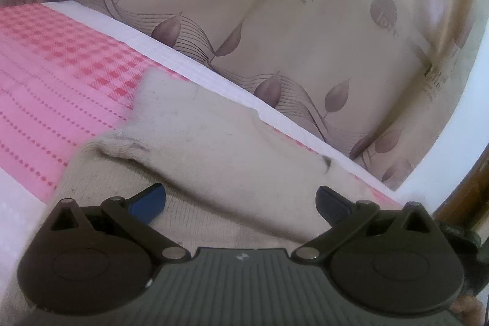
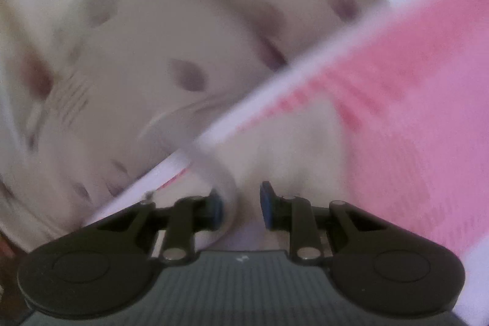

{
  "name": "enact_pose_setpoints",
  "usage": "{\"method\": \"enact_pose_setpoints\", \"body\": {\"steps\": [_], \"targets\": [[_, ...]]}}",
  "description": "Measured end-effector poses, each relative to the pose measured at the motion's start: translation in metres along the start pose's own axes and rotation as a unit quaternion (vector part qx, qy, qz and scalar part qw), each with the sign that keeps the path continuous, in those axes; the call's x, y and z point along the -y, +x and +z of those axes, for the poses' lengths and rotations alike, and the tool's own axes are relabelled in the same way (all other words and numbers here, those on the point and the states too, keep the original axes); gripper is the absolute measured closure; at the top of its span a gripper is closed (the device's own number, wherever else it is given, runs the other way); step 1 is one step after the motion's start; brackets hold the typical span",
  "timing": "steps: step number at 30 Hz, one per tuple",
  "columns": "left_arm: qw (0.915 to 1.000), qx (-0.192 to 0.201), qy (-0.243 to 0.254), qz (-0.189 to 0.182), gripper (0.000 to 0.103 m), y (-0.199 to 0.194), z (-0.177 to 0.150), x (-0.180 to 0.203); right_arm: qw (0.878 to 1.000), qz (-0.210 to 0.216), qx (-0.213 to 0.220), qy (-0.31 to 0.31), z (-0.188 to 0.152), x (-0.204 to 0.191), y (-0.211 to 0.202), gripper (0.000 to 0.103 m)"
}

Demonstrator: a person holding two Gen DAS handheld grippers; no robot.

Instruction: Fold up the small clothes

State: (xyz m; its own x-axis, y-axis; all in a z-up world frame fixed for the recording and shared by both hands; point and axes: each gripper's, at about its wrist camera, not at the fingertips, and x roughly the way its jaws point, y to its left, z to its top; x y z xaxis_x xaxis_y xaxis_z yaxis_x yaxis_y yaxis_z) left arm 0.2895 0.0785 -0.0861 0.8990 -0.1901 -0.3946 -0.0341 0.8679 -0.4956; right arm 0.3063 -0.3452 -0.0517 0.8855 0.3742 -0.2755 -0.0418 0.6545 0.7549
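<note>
Beige sock [image 1: 214,142] under left tool [image 1: 240,199], spread wide; right tool [image 2: 241,203] narrowed, grip unclear.

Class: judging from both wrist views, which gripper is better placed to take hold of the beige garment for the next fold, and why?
Left. The left gripper has its jaws wide open directly over the beige garment, in sharp view. The right gripper view is motion-blurred, its jaws narrower.

Beige knit garment [image 1: 214,142], pink checked cloth [image 1: 61,51], leaf-print beige sheet [image 1: 275,20]
</note>
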Motion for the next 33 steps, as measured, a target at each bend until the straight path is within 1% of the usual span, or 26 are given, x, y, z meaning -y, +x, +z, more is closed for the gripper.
{"method": "enact_pose_setpoints", "body": {"steps": [1, 3, 4, 5, 7, 10, 11, 12, 14, 15, 16, 17, 18, 19, 21, 22, 23, 24, 25, 27, 28, 29, 30, 33], "targets": [[1.0, 0.0, -0.001, -0.001, 0.0, 0.0, 0.0, -0.001, 0.999, 0.021, 0.001, 0.037, -0.002, 0.014, -0.003, 0.078], [1.0, 0.001, -0.005, -0.002, 0.0, 0.0, 0.001, -0.002, 0.991, 0.06, 0.007, 0.116, -0.005, 0.038, -0.01, 0.078], [1.0, 0.001, -0.005, -0.002, 0.0, 0.0, 0.001, -0.002, 0.988, 0.076, 0.009, 0.135, -0.005, 0.045, -0.012, 0.078], [1.0, 0.001, -0.004, -0.001, 0.0, 0.001, 0.001, -0.002, 0.987, 0.083, 0.01, 0.14, -0.005, 0.049, -0.013, 0.078], [1.0, 0.001, -0.004, -0.001, 0.0, 0.001, 0.001, -0.002, 0.987, 0.083, 0.007, 0.137, -0.004, 0.048, -0.012, 0.078], [0.9999, 0.007, -0.01, -0.002, 0.0, 0.0, 0.001, -0.005, 0.991, 0.073, -0.002, 0.11, 0.004, 0.036, -0.003, 0.078], [0.9998, 0.011, -0.014, -0.001, 0.0, 0.0, 0.001, -0.006, 0.992, 0.068, -0.007, 0.106, 0.006, 0.032, 0.0, 0.086], [0.9997, 0.015, -0.017, 0.001, 0.0, -0.001, 0.001, -0.007, 0.991, 0.072, -0.011, 0.109, 0.011, 0.029, 0.006, 0.094], [0.9993, 0.028, -0.025, 0.007, 0.0, -0.002, 0.001, -0.009, 0.989, 0.095, -0.003, 0.113, 0.023, 0.019, 0.011, 0.094], [0.9991, 0.03, -0.029, 0.007, 0.0, -0.003, 0.001, -0.01, 0.985, 0.126, 0.011, 0.116, 0.03, 0.012, 0.008, 0.094], [0.9991, 0.03, -0.03, 0.007, 0.0, -0.003, 0.002, -0.01, 0.98, 0.162, 0.034, 0.114, 0.035, 0.008, 0.001, 0.095], [0.9991, 0.03, -0.029, 0.008, 0.0, -0.003, 0.002, -0.009, 0.981, 0.162, 0.051, 0.097, 0.04, 0.004, -0.005, 0.095], [0.9992, 0.029, -0.026, 0.01, 0.0, -0.002, 0.002, -0.008, 0.987, 0.13, 0.058, 0.072, 0.042, 0.006, -0.007, 0.095], [0.9992, 0.029, -0.025, 0.011, 0.0, -0.002, 0.002, -0.008, 0.992, 0.094, 0.052, 0.059, 0.043, 0.011, -0.002, 0.095], [0.9992, 0.029, -0.025, 0.011, 0.0, -0.002, 0.002, -0.008, 0.998, 0.037, 0.021, 0.045, 0.039, 0.027, 0.013, 0.094], [0.9992, 0.028, -0.025, 0.011, 0.0, -0.003, 0.002, -0.008, 0.999, 0.02, 0.006, 0.043, 0.038, 0.032, 0.018, 0.093], [0.9992, 0.028, -0.025, 0.011, 0.0, -0.003, 0.002, -0.008, 0.998, 0.016, -0.003, 0.056, 0.036, 0.038, 0.021, 0.092], [0.9992, 0.028, -0.025, 0.011, 0.0, -0.002, 0.001, -0.008, 0.997, 0.027, 0.0, 0.079, 0.036, 0.044, 0.018, 0.092], [0.9992, 0.028, -0.024, 0.012, 0.0, -0.002, 0.001, -0.008, 0.996, 0.025, 0.01, 0.087, 0.037, 0.046, 0.014, 0.091], [0.9992, 0.028, -0.024, 0.012, 0.0, -0.002, 0.002, -0.008, 0.995, -0.001, 0.023, 0.095, 0.037, 0.05, 0.004, 0.091], [0.9993, 0.027, -0.023, 0.011, 0.0, -0.002, 0.002, -0.008, 0.995, -0.006, 0.035, 0.097, 0.035, 0.052, -0.004, 0.091], [0.9993, 0.029, -0.023, 0.012, 0.0, -0.002, 0.002, -0.008, 0.995, -0.009, 0.047, 0.093, 0.034, 0.051, -0.011, 0.091], [0.9993, 0.028, -0.022, 0.013, 0.0, -0.002, 0.002, -0.008, 0.996, -0.012, 0.056, 0.075, 0.033, 0.046, -0.018, 0.091], [0.9993, 0.028, -0.021, 0.013, 0.0, -0.002, 0.002, -0.008, 0.998, -0.002, 0.062, -0.003, 0.028, 0.018, -0.031, 0.091]]}}
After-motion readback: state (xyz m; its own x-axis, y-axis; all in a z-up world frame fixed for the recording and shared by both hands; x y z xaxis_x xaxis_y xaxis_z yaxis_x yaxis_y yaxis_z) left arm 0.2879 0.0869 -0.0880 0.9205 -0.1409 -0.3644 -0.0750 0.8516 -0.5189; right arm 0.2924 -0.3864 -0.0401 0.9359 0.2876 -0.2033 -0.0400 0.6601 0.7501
